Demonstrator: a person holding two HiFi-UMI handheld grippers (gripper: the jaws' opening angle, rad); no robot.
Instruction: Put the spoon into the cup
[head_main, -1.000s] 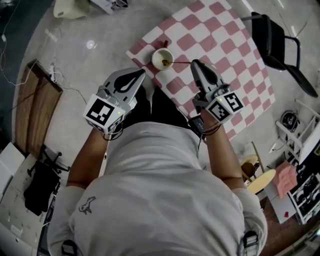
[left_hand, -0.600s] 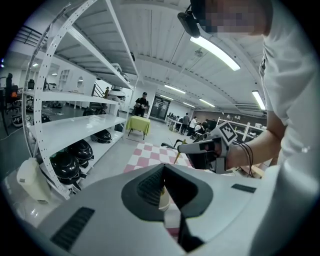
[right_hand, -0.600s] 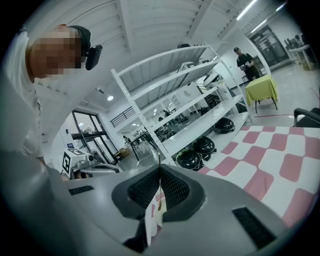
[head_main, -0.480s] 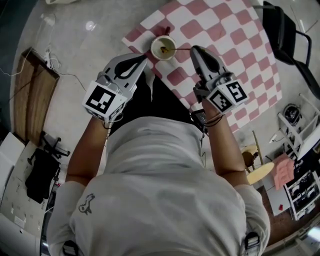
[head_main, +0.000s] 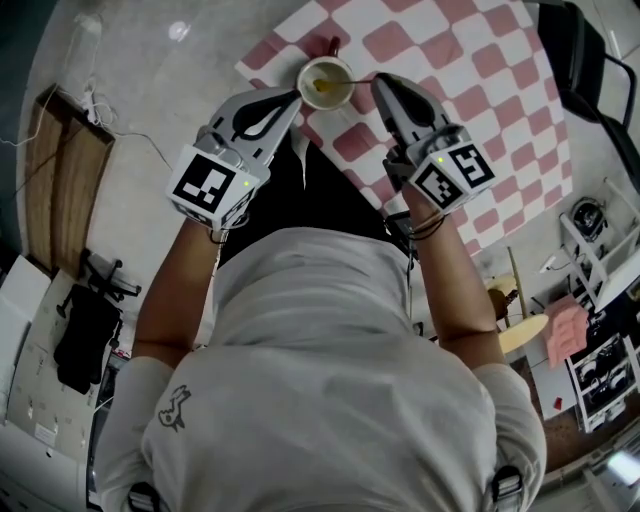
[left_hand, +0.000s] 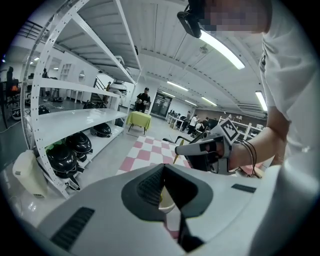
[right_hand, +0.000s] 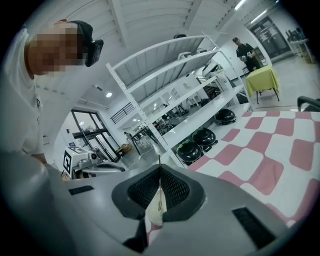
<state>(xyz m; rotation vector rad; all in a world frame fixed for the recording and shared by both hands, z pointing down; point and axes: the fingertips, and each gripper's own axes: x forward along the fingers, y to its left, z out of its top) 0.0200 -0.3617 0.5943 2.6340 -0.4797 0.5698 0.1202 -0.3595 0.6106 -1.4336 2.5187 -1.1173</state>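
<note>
Pink-and-white checked cloth (head_main: 470, 60) lies on a grey floor, with a pale cup (head_main: 326, 82) near its left corner. Compared with a second ago, both grippers have closed in on the cup. The right gripper (head_main: 376, 82), jaws pinching the thin gold spoon (head_main: 347, 85) by its handle, now sits just right of the rim, so far less handle shows between them. The spoon's bowl is already inside the cup. The left gripper (head_main: 296, 96), jaws pressed together on nothing, has come from apart to just beside the rim's left side; whether it touches cannot be told. The spoon seems nearly placed, with only the release likely left to do
</note>
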